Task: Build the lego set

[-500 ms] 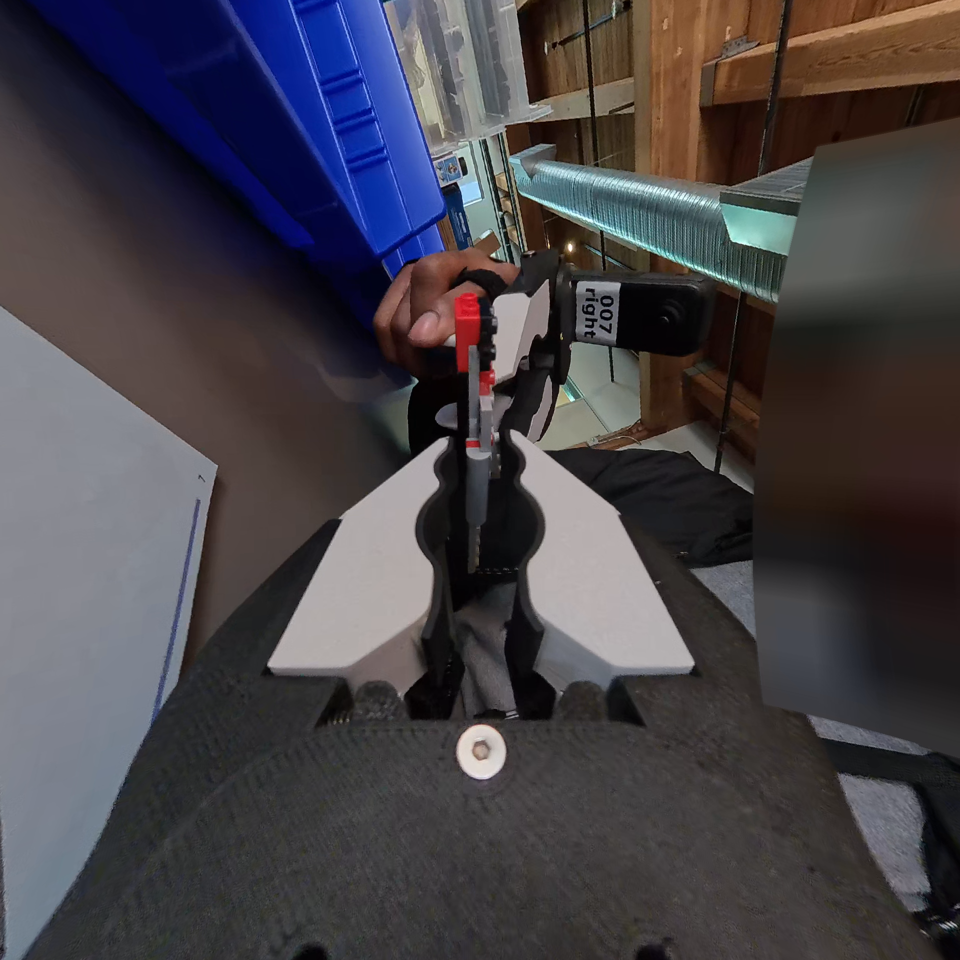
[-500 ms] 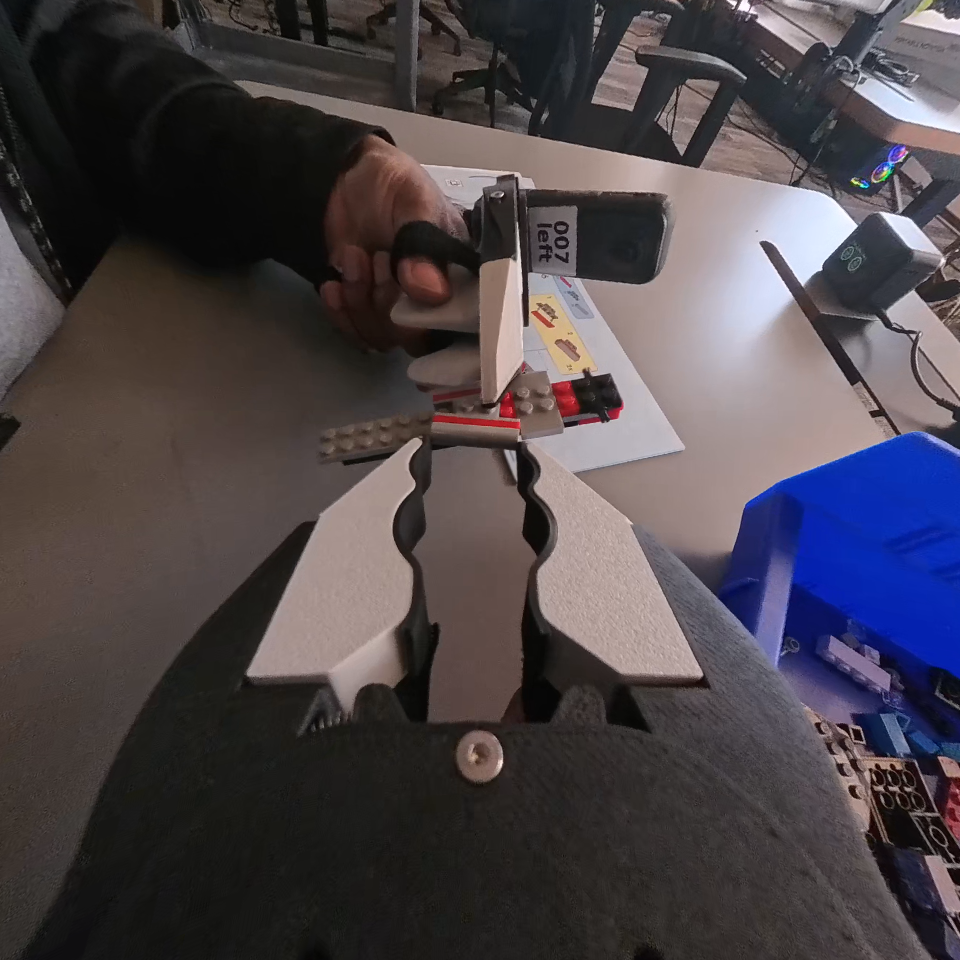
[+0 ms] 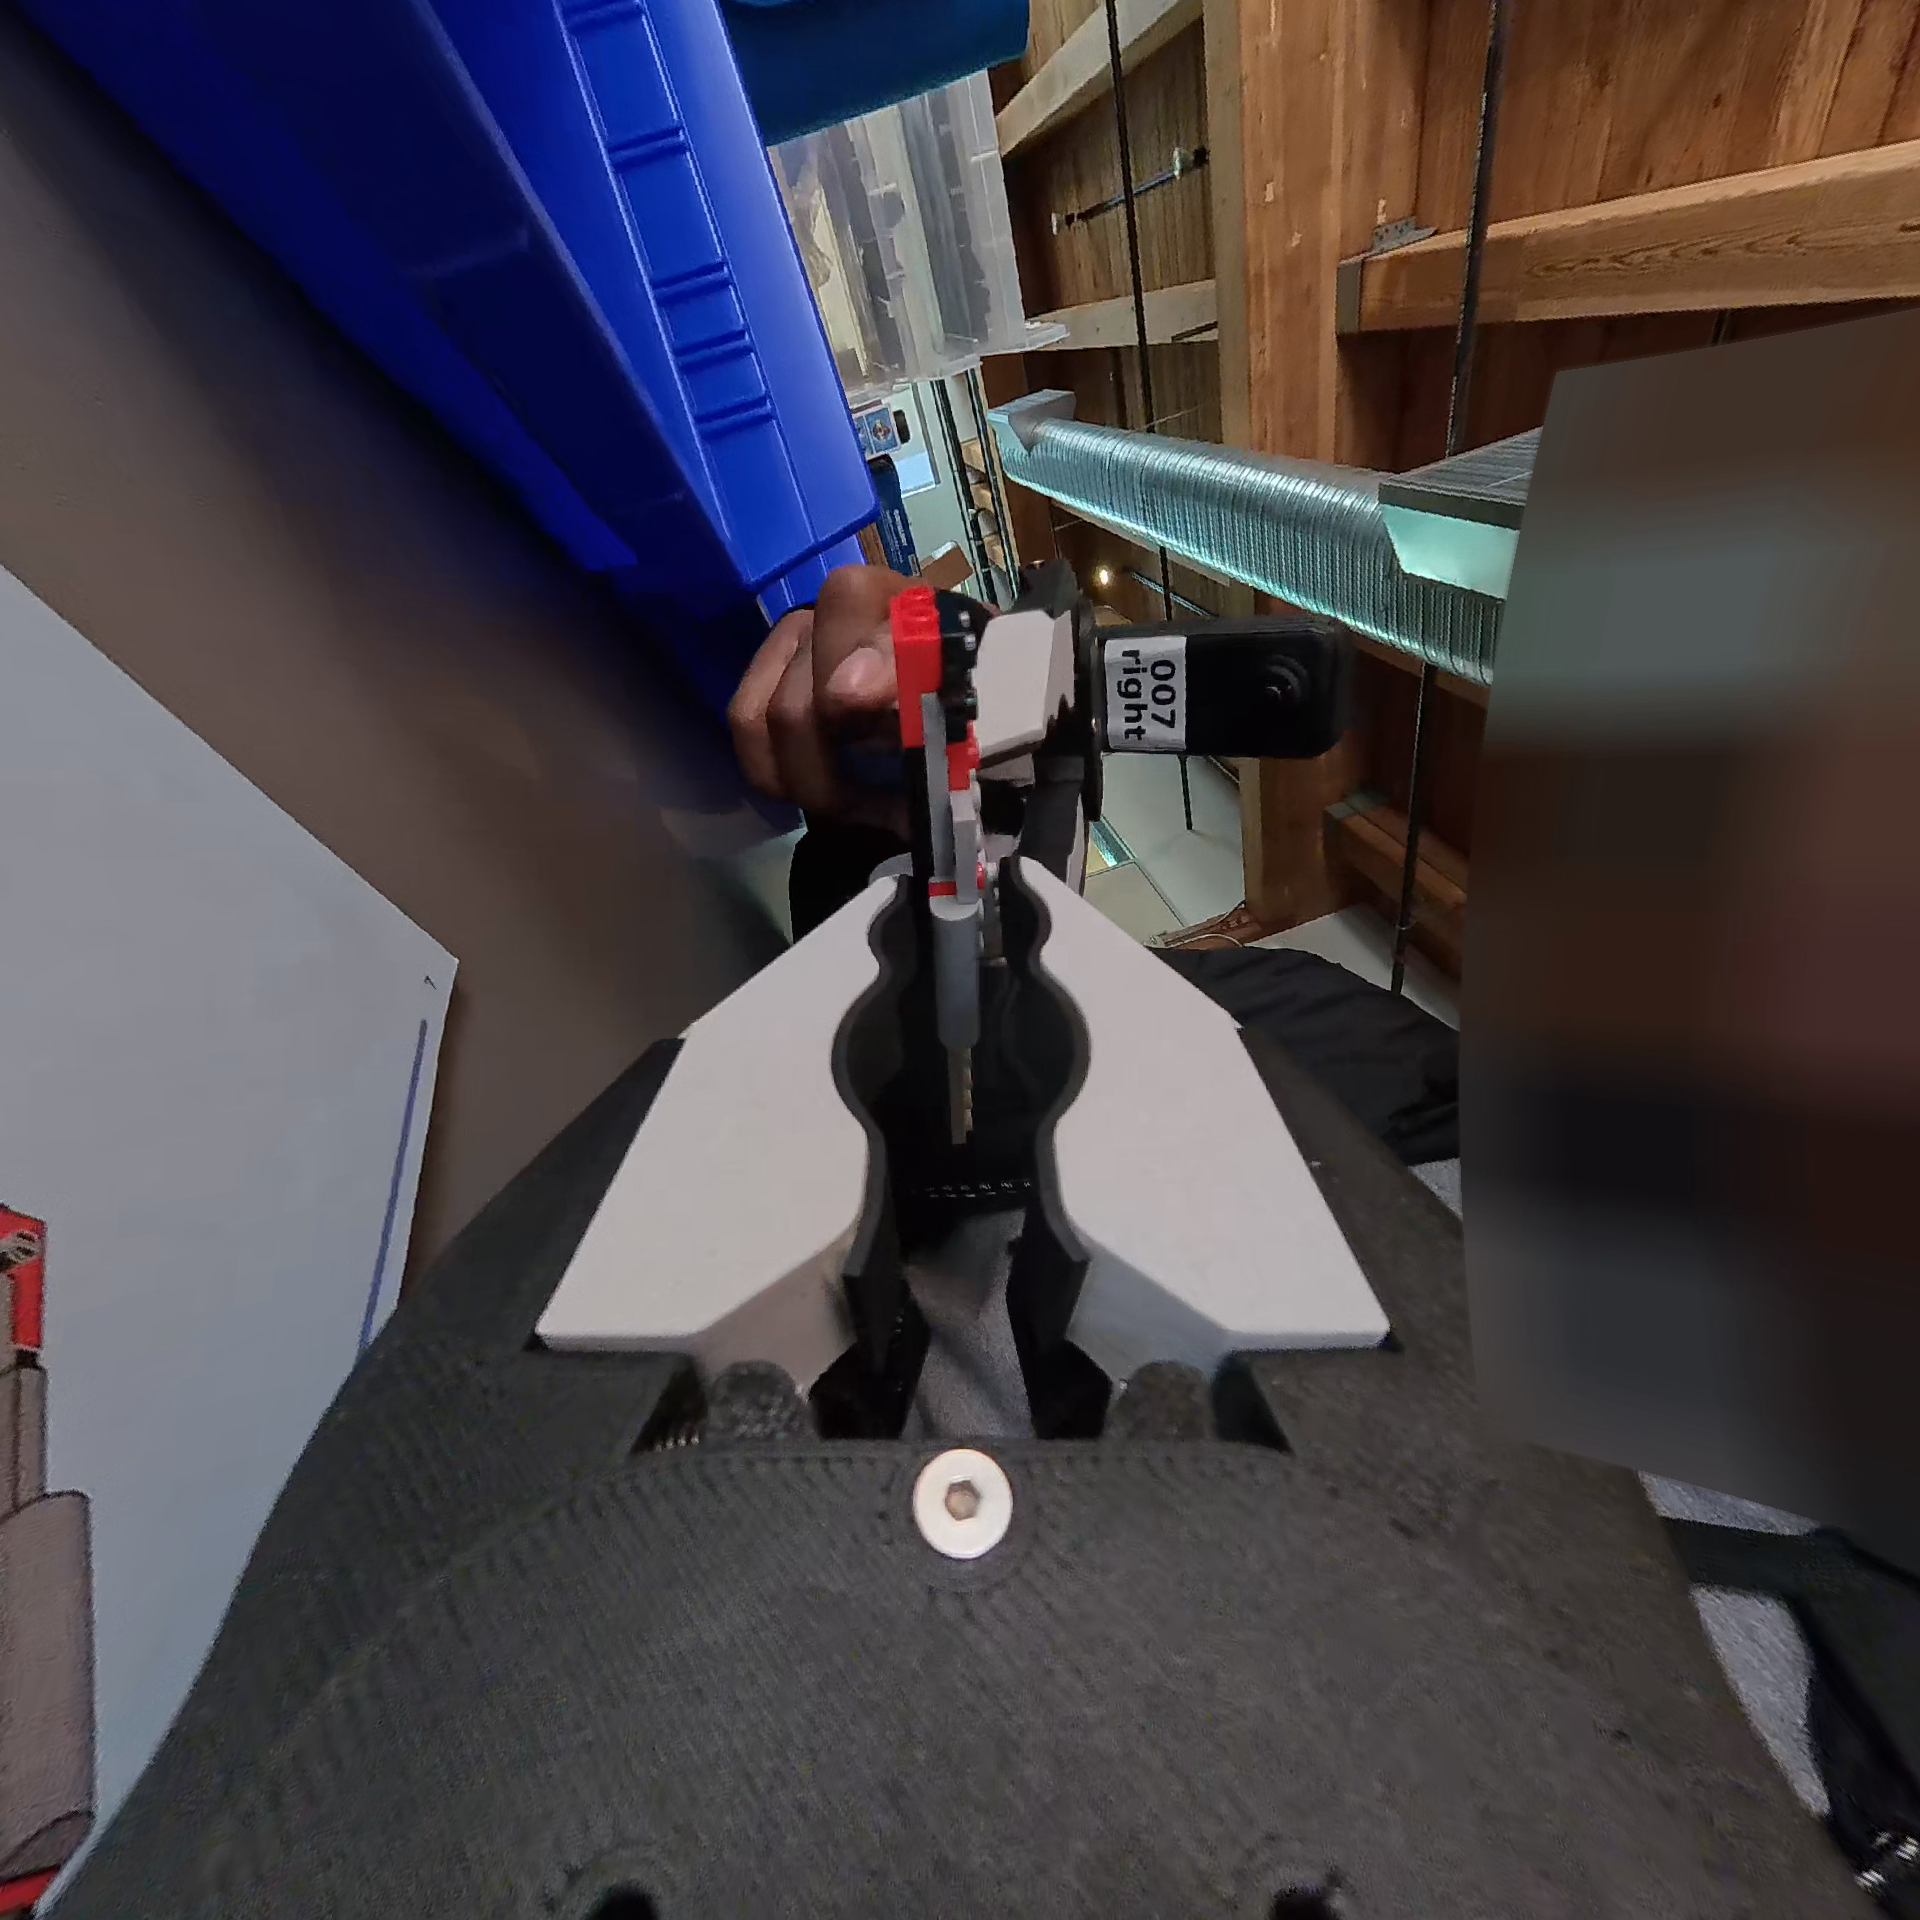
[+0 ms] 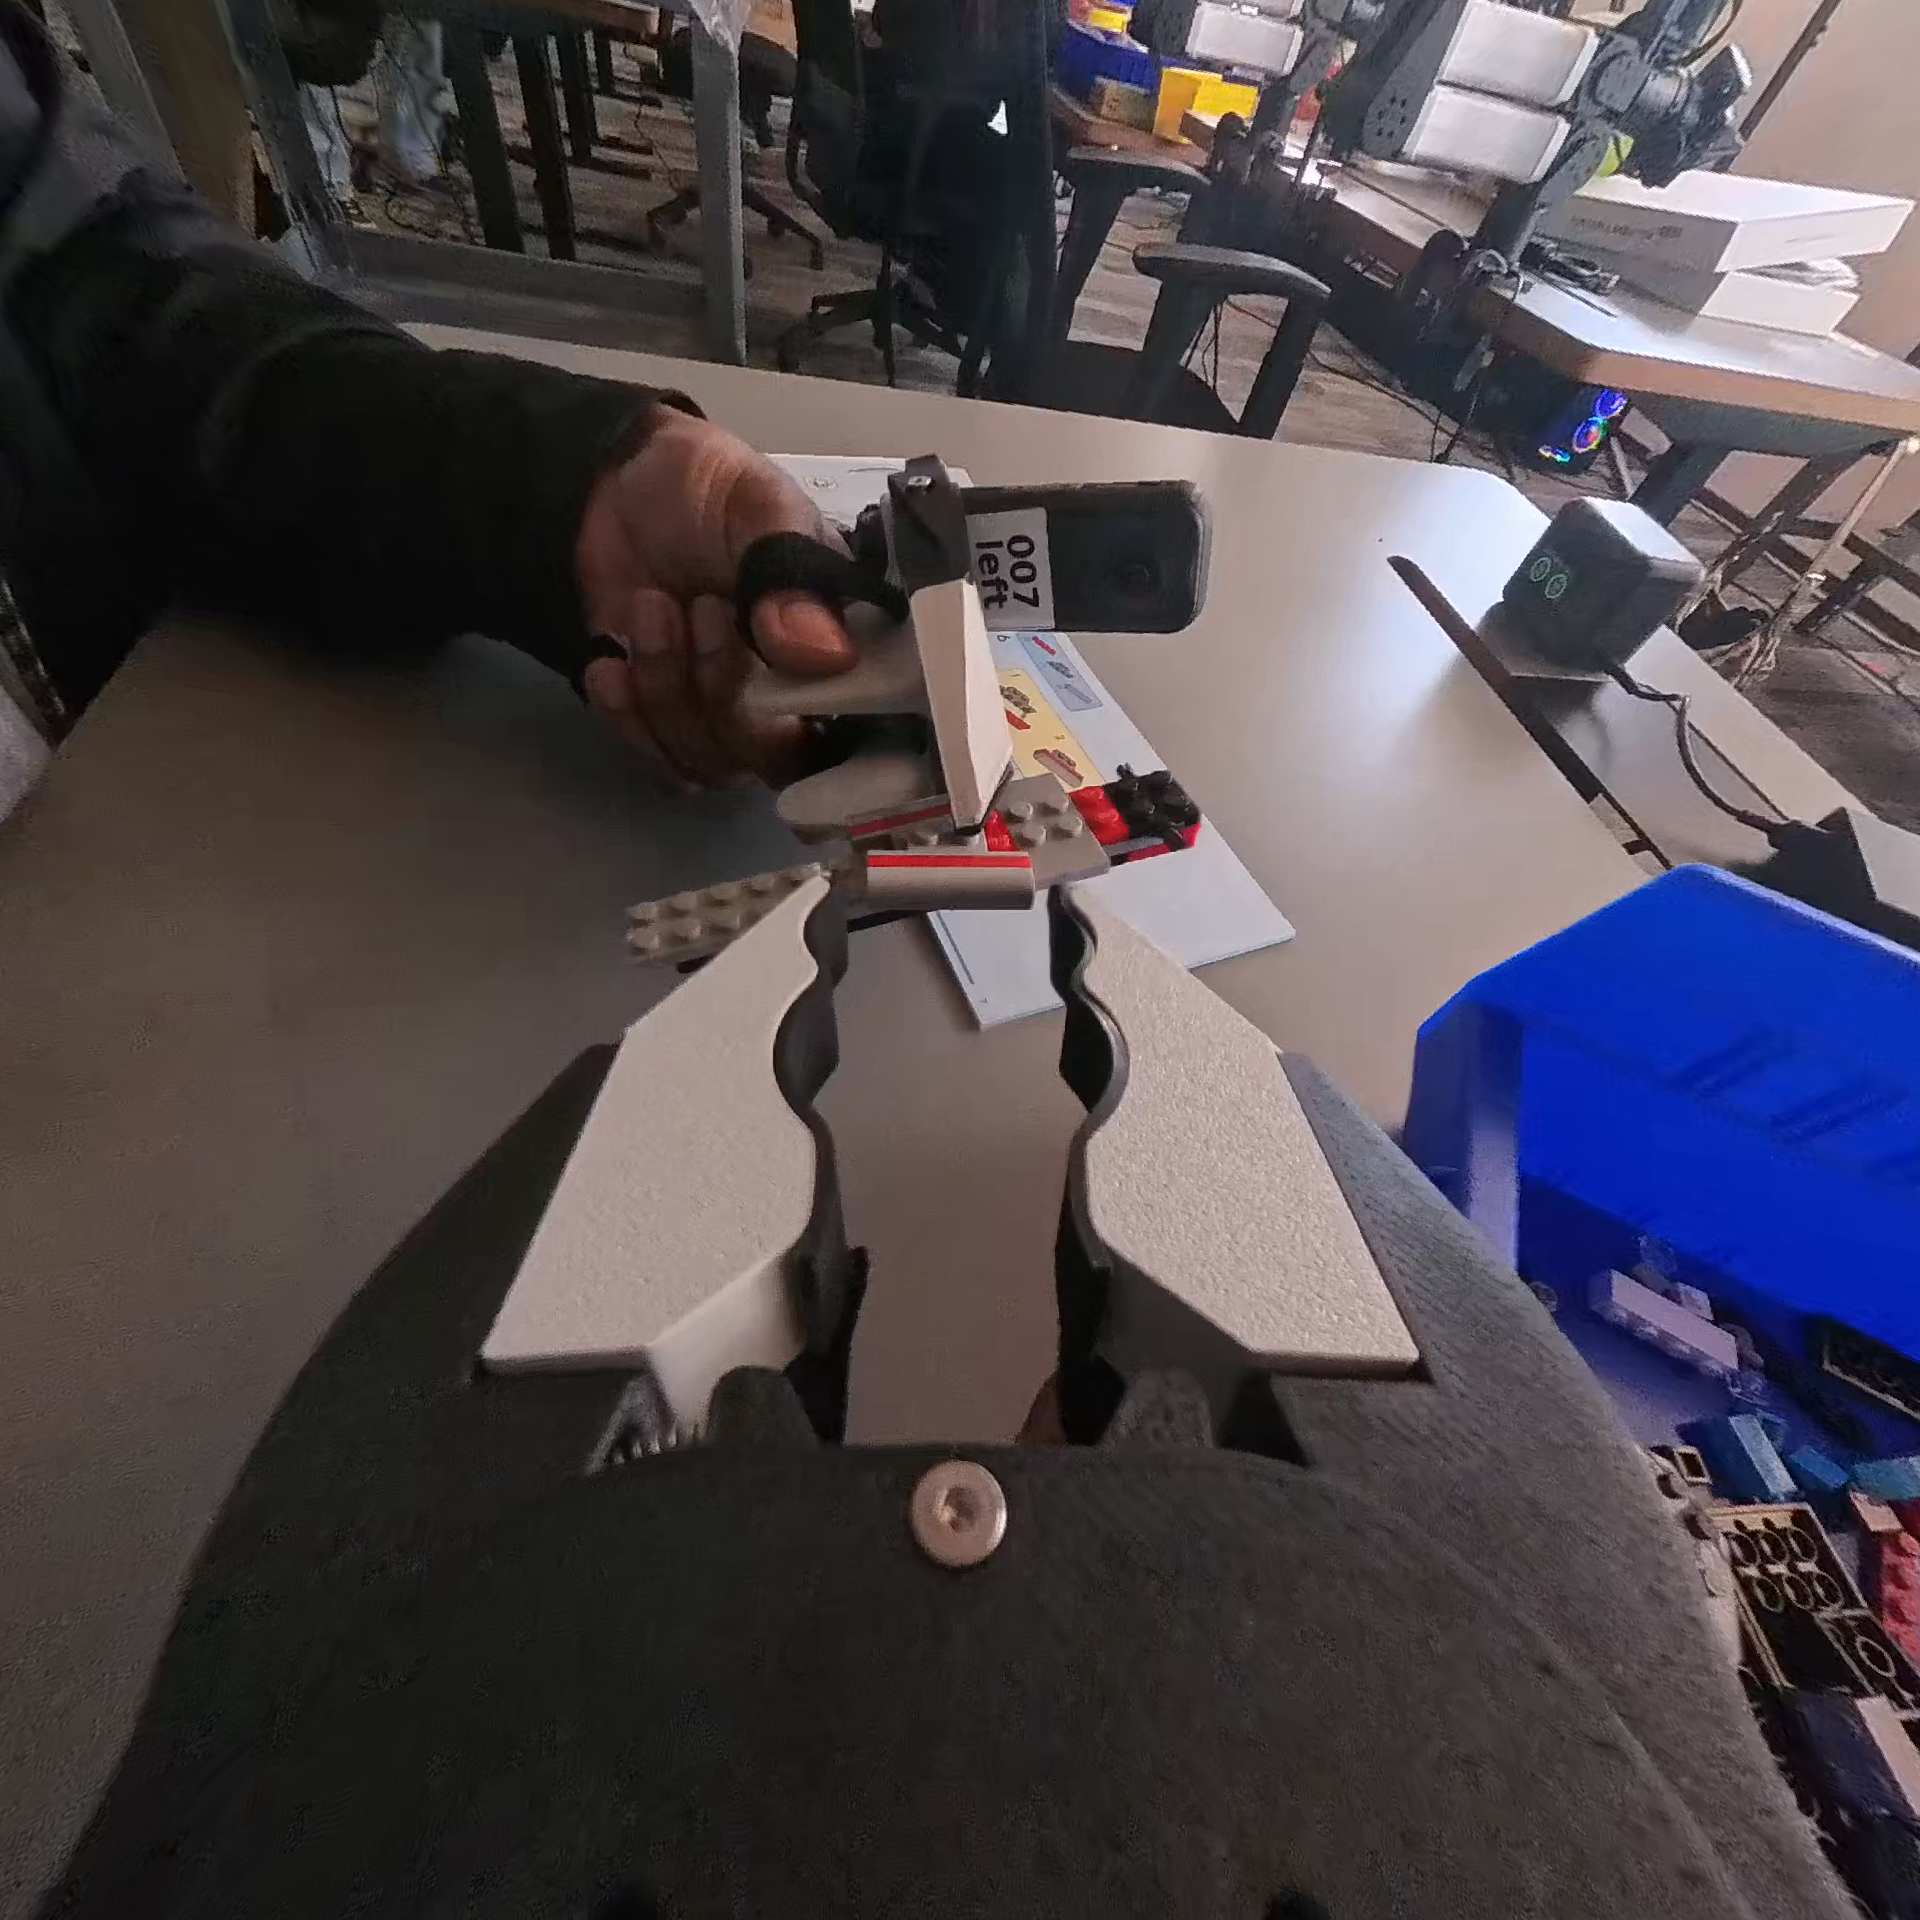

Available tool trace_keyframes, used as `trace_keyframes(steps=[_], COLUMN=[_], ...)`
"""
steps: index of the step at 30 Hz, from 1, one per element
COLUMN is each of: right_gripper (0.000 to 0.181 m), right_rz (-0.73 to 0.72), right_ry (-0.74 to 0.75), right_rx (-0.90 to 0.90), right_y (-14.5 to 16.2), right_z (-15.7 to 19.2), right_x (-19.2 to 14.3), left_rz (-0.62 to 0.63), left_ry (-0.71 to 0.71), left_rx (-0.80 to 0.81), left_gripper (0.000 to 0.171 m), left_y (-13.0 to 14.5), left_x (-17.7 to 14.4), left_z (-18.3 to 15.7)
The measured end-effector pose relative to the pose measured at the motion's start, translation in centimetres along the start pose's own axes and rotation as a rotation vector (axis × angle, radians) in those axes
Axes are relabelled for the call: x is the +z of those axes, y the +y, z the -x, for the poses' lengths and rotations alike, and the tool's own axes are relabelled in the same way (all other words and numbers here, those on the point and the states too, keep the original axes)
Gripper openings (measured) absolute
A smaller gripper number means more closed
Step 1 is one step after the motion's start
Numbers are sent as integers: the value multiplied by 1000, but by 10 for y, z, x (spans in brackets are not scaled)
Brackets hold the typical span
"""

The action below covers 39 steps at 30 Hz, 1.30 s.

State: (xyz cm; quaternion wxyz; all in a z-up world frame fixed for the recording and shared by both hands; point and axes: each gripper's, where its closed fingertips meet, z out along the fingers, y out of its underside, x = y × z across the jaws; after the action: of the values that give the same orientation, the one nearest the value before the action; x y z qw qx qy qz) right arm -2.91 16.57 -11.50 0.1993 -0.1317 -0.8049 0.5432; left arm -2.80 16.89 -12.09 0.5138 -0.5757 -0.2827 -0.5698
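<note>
The lego model [image 4: 997, 836] hangs above the worktop [image 4: 312, 987], pinched flat in the left gripper [image 4: 971, 821]; only the right wrist view shows its grey wing plate and the blue bin [image 4: 1683, 1091]; the right gripper [image 4: 940, 914] stands spread just before the model, empty.

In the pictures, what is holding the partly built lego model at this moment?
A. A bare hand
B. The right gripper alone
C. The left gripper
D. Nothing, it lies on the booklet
C: the left gripper is shut on the lego model and holds it above the table, while the right gripper stands open just before it.
</note>
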Motion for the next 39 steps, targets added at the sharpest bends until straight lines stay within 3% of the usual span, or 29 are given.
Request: trace_keyframes(steps=[2,28,39], right_gripper=[35,35,35], right_rz=[0,73,66], right_ry=[3,-21,23], right_rx=[-5,-120,-74], right_y=[0,8,4], right_z=[1,9,3], right_x=[2,-2,0], left_rz=[7,56,28], left_ry=[-1,4,-36], left_rx=[1,-39,95], left_gripper=[14,13,11], left_y=[1,10,2], left_x=[1,6,3], left_z=[0,2,-1])
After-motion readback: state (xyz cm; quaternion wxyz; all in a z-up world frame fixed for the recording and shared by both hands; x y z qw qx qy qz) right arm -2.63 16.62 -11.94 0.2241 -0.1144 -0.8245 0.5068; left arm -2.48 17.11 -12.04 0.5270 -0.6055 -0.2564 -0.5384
